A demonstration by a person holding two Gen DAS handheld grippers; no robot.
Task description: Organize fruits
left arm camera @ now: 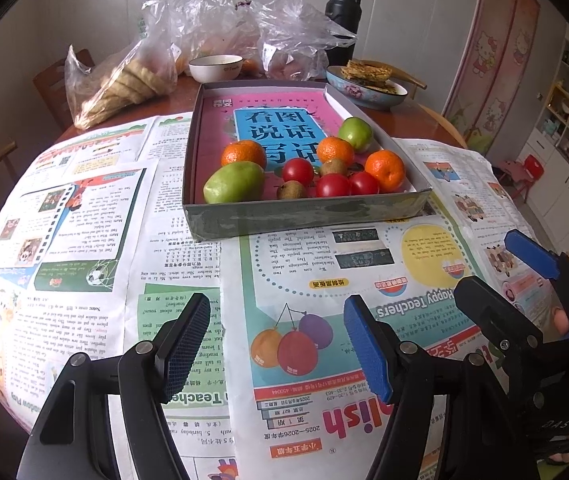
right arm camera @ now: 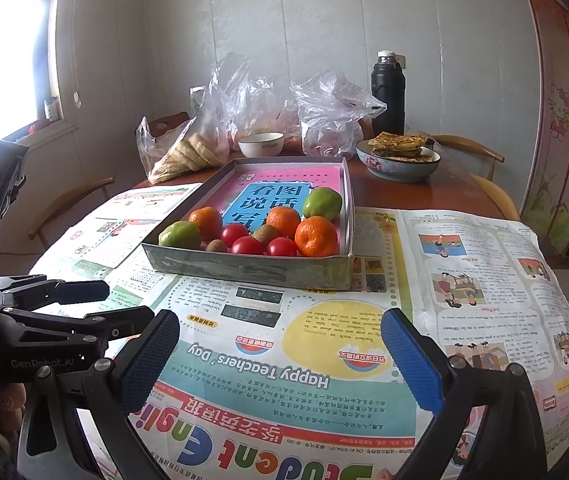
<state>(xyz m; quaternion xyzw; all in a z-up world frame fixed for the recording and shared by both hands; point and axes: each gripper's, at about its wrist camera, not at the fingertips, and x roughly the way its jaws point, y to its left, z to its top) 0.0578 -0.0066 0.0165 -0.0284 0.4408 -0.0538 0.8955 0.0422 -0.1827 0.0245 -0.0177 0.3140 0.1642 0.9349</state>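
Your left hand-held gripper point(left arm camera: 280, 348) has matt black plastic arms, and its fingers point(left arm camera: 368, 354) carry rough, dimpled blue pads. Under it lies thin printed newspaper point(left arm camera: 84, 240), matt and creased. Beyond the newspaper, the cardboard box point(left arm camera: 304, 216) looks dull and scuffed, holding glossy red tomatoes point(left arm camera: 332, 185) and pebbly-skinned oranges point(left arm camera: 384, 170). Behind the box, crinkled clear plastic bags point(left arm camera: 292, 32) shine on the polished wooden table point(left arm camera: 416, 120).

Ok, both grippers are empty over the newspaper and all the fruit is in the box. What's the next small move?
Probably ease the right gripper forward toward the box, aiming at the nearest orange by the front-right corner. Its jaws stand open with nothing between them, and that orange sits apart from the tomatoes, so it looks easiest to grasp. The left gripper can wait.
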